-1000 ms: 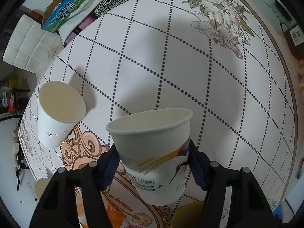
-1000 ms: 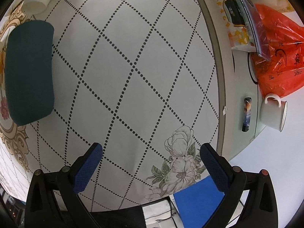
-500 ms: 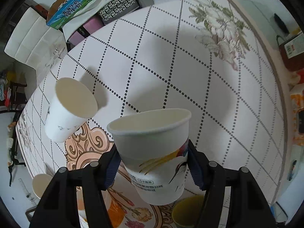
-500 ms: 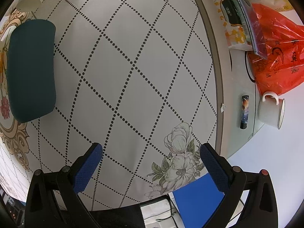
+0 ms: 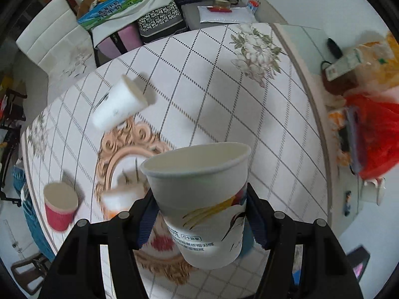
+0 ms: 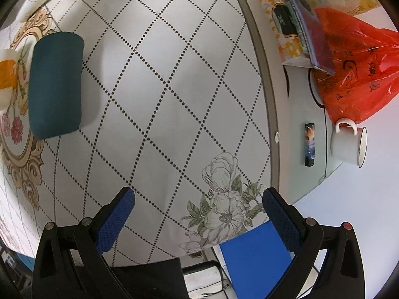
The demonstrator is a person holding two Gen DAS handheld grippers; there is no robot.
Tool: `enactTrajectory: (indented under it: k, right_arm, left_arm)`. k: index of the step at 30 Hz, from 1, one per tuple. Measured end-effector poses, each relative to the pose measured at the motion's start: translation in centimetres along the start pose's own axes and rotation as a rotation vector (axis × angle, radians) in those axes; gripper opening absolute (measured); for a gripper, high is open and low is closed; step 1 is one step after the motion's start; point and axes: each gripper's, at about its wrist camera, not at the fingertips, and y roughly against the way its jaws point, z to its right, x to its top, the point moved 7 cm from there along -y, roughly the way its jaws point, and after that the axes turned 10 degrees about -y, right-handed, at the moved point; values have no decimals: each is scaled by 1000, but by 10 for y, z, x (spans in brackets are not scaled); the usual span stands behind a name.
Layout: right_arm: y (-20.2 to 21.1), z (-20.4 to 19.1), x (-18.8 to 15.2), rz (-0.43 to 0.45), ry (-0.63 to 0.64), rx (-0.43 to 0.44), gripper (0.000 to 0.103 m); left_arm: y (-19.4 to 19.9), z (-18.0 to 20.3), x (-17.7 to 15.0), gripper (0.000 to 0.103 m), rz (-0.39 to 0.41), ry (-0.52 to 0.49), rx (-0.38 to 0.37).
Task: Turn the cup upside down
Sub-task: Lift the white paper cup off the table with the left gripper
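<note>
My left gripper is shut on a white paper cup with a bird print. It holds the cup upright, mouth up, lifted well above the round table. My right gripper is open and empty, hovering over the table's near edge by the flower print.
In the left wrist view a second white cup stands on the table, with a red cup and an orange-banded cup nearer. A tall dark teal cup stands left in the right wrist view. A red bag, white mug and dark tube sit right.
My left gripper has risen and pulled back with the cup; the table looks farther away and more cups come into view. The right gripper has barely moved.
</note>
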Motion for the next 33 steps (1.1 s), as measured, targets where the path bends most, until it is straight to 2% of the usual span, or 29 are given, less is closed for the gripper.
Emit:
enactTrajectory:
  k: [4, 9, 15, 17, 23, 27, 33]
  right_arm:
    - [5, 5, -11, 29, 48, 8, 103]
    - [4, 7, -25, 64, 123, 15, 103]
    - [-8, -2, -47, 78, 222, 39, 103]
    - [-14, -7, -53, 75, 253, 38, 103]
    - [-36, -17, -70, 71, 339, 10, 103]
    - [-48, -16, -74, 56, 351, -8, 103]
    - [-59, -8, -73, 45, 334, -37, 103]
  left_arm:
    - [23, 12, -51, 62, 5, 39, 1]
    - [21, 18, -126, 62, -31, 112, 5]
    - [-25, 25, -218, 62, -141, 238, -4]
    - [-41, 29, -237, 62, -160, 269, -10]
    - [-83, 47, -264, 62, -192, 334, -51]
    - [-99, 58, -263, 62, -198, 348, -71]
    - [-114, 81, -252, 62, -200, 293, -48]
